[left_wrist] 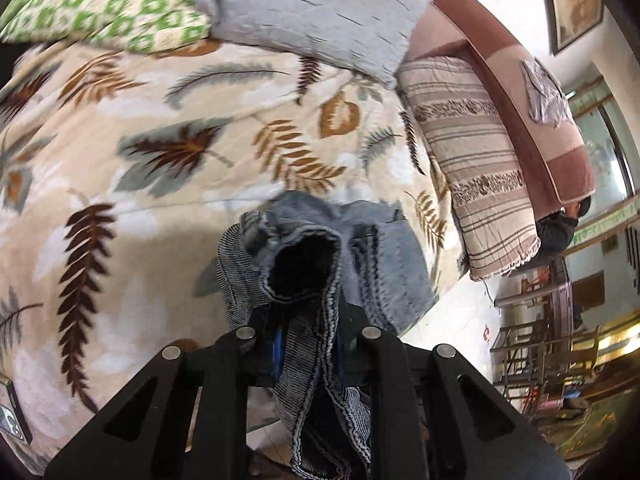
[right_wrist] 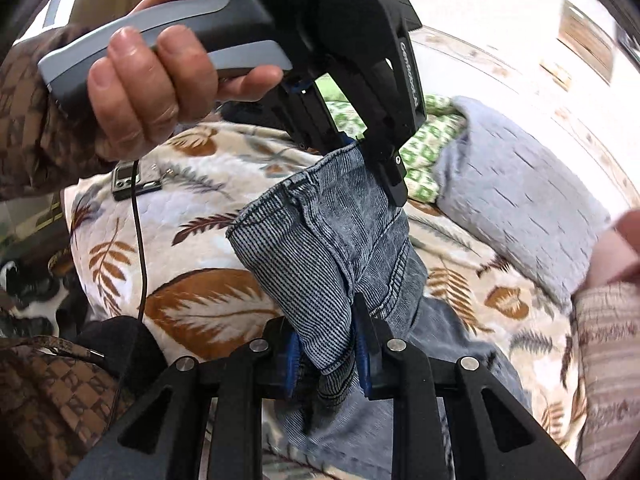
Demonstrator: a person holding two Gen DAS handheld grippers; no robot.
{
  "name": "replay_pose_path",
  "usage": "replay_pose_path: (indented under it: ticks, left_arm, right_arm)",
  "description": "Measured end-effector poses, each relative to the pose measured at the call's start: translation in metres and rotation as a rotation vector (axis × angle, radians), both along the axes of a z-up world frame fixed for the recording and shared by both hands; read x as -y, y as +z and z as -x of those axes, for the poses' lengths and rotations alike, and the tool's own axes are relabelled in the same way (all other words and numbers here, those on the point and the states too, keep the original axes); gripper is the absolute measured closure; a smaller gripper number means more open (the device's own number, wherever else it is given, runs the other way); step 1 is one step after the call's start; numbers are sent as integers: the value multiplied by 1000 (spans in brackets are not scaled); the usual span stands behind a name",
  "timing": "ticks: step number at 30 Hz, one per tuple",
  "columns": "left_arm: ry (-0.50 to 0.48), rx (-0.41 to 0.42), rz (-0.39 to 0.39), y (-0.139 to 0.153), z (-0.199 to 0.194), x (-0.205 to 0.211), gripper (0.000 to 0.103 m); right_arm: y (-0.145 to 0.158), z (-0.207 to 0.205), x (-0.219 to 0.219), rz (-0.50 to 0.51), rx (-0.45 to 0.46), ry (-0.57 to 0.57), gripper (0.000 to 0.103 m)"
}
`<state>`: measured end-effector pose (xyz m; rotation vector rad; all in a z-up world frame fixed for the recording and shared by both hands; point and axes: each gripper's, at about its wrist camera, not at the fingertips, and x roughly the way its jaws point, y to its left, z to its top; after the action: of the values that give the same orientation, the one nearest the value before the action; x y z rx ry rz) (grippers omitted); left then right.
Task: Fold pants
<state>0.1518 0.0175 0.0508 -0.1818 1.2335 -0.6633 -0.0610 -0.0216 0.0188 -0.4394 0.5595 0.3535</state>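
Fingers of your left gripper (left_wrist: 308, 332) are mostly buried under bunched denim, clamped on the pants (left_wrist: 316, 280) hem. Your right gripper (right_wrist: 326, 364) pinches another fold between its blue pads (right_wrist: 365, 364). Pants hang above the bed (left_wrist: 160, 152), their lower part cut off at 6 o'clock.

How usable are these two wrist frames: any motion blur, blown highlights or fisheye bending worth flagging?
Left wrist view: strong fisheye bending at the rim, the grey pillow smeared by motion, the window washed out, while the pants near the lens stay fairly sharp. Right wrist view: pants weave crisp, left gripper readable, the grey pillow streaked and the upper right wall overexposed.
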Motion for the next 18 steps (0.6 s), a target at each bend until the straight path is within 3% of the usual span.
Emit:
replay_pose_path:
  ticks: [10, 18]
  left_arm:
    - [-130, -22, -78, -15, 1, 113, 87]
    - [-203, -119, -213, -74, -4, 204, 87]
  right_arm:
    - [-10, 3, 88, -211, -93, -147, 81]
    - [-48, -6, 163, -442, -258, -255, 81]
